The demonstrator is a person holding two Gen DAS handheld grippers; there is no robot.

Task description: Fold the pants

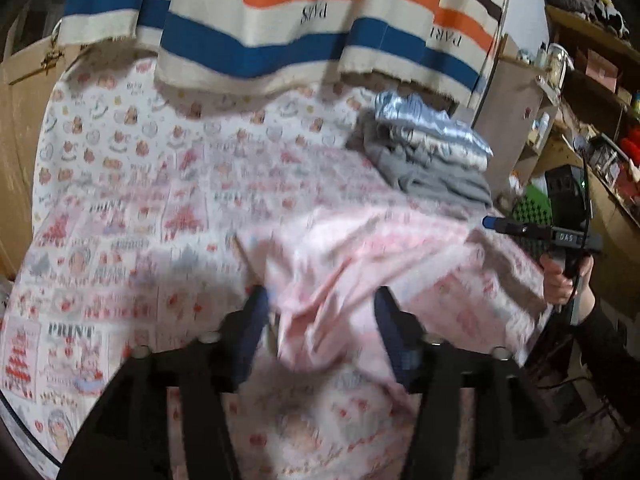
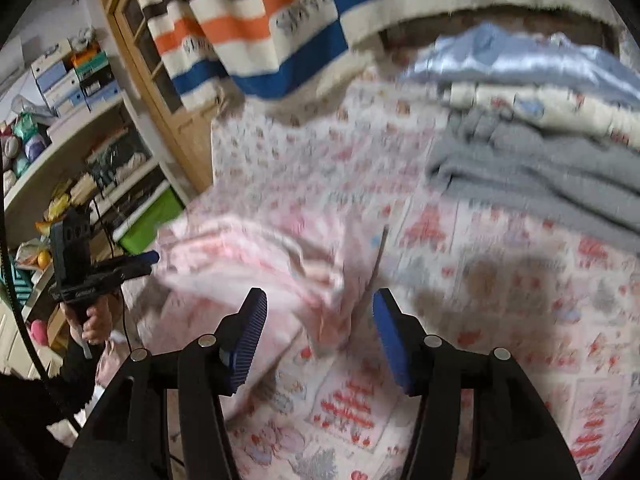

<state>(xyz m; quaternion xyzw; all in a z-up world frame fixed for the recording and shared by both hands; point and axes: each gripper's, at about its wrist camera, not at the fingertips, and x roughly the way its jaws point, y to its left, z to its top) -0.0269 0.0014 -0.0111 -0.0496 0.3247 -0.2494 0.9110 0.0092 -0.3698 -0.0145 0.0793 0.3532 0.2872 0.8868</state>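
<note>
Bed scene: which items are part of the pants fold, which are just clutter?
In play:
- pink printed pants, rumpled on the bed sheet
- left gripper, jaws apart, pink cloth lying between them
- right gripper, jaws apart

Just lying about:
- stack of folded clothes
- striped blanket hanging behind
- shelves of boxes

1. A striped blanket [image 1: 280,20] in cream, blue and orange hangs behind the bed [image 1: 100,152].
2. Wooden shelving [image 1: 600,92] holds cluttered items.
3. A wooden door [image 2: 160,92] stands beside shelves of boxes [image 2: 72,76].
</note>
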